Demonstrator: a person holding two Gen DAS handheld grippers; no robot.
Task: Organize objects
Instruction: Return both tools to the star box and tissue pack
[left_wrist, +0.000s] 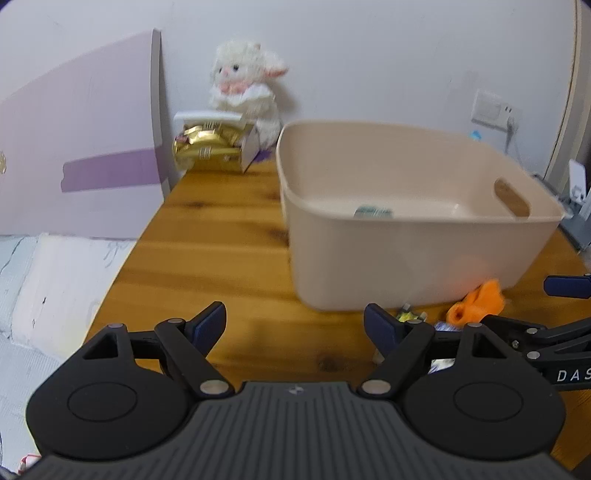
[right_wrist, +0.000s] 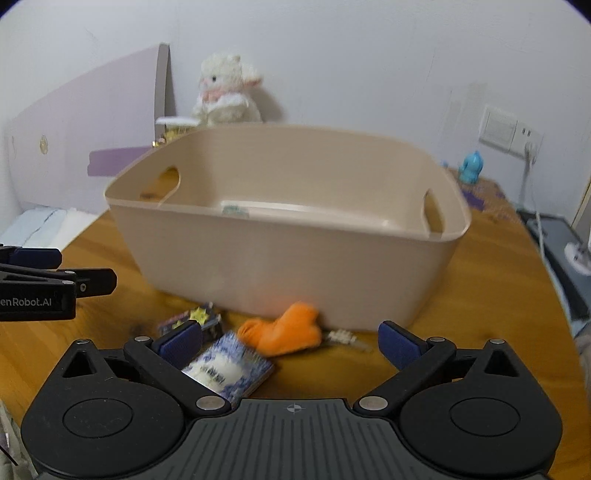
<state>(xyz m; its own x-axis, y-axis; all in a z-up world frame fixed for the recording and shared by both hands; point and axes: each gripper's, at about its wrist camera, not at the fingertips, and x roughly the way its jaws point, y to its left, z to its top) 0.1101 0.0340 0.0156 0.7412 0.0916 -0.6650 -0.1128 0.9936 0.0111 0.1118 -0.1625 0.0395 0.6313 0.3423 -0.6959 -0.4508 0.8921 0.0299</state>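
Note:
A beige plastic bin with cut-out handles stands on the wooden table; a small teal-labelled item lies on its floor. In front of it lie an orange plush piece, a blue-and-white packet, a dark starred packet and a small pale clip-like thing. My right gripper hovers open just before these items, holding nothing. My left gripper is open over bare table to the bin's left. Each view catches the other gripper at its edge.
A white plush lamb sits by the wall behind a gold-wrapped box. A lilac panel borders the table's left side. A blue figurine and a wall socket with a cable are at the right.

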